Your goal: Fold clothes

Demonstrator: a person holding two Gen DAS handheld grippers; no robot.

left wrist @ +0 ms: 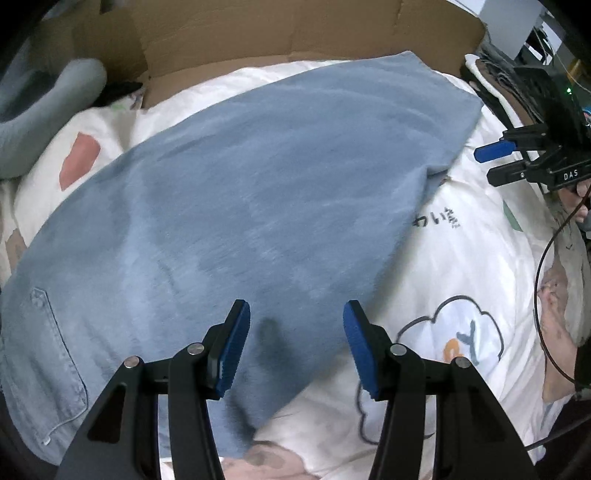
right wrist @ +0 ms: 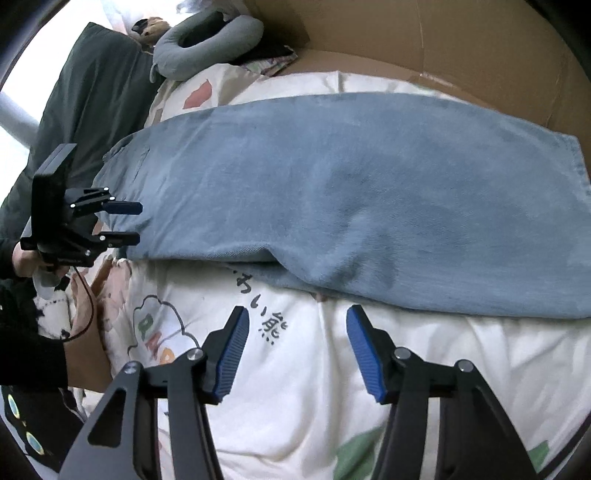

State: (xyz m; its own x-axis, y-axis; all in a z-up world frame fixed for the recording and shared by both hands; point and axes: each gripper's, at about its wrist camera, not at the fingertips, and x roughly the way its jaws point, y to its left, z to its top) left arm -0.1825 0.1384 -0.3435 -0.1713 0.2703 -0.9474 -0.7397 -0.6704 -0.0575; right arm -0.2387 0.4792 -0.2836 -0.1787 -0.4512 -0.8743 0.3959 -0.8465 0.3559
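Only my left wrist view shows the jeans' (left wrist: 229,206) back pocket (left wrist: 55,365). My left gripper (left wrist: 295,347) hangs released above the folded denim on the quilt (left wrist: 461,258). My right gripper (right wrist: 295,350) stands empty-jawed just short of the near edge.

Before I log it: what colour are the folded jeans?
Faded light blue denim jeans, clearest in the right wrist view.

The jeans (left wrist: 229,206) are light blue, with paler stitching around the pocket (left wrist: 51,369). The blanket (left wrist: 461,266) under them is white, with a red patch, green patches, black writing and a cloud drawn in dark lines. The cardboard (left wrist: 295,26) is brown. The neck pillow (right wrist: 207,40) is grey. Each tool (left wrist: 295,347) (right wrist: 295,350) is black with blue pads.
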